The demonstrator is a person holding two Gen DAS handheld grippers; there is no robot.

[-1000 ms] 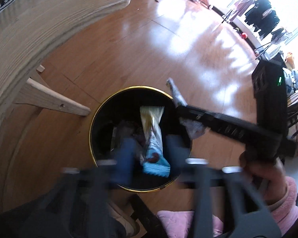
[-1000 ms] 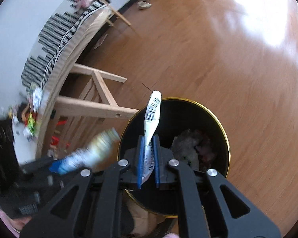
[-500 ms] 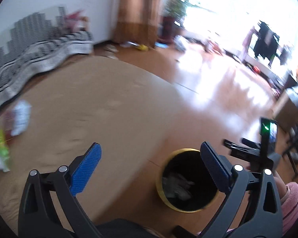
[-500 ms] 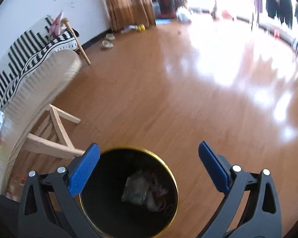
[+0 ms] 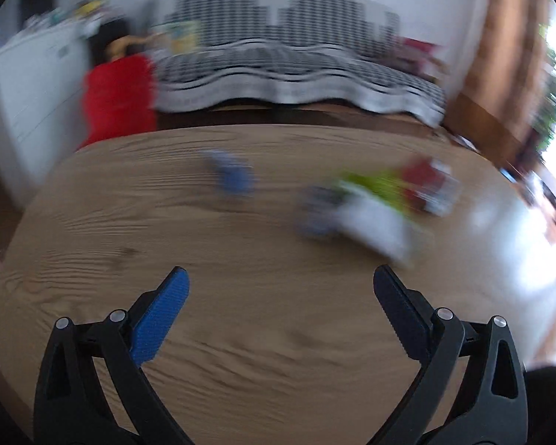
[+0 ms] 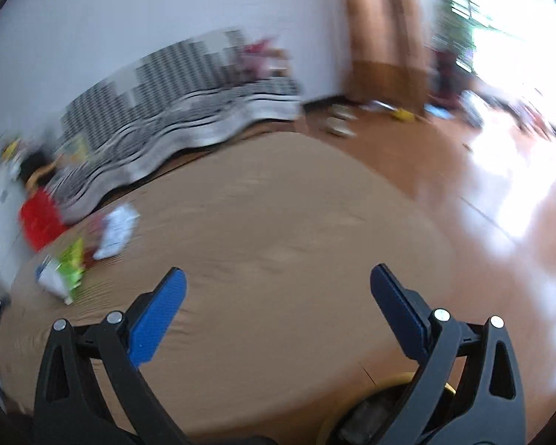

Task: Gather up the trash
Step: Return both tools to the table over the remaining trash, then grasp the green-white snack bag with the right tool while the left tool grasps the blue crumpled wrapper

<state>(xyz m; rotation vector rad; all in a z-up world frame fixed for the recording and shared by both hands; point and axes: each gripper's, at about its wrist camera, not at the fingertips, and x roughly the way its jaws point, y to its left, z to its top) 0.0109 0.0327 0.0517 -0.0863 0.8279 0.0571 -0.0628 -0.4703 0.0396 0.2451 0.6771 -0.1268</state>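
We are carrying both claws empty and spread wide over the bench [image 5: 241, 333]: left claw [image 5: 281, 289], right claw [image 6: 278, 289]. The wrappers [image 5: 381, 204] are lying blurred ahead, the bin [image 6: 389, 400] below the bench edge. We are judging it best to slow down and straddle one wrapper squarely.

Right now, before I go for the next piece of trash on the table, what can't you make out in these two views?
- Left wrist view: the blue item and the pile of wrappers on the table are smeared by motion blur; count, print and overlaps are unreadable.
- Right wrist view: the same pile is small, blurred, near the left edge.
- Right wrist view: the trash bin is cut by the bottom edge and hidden behind the right gripper; its contents are unclear.
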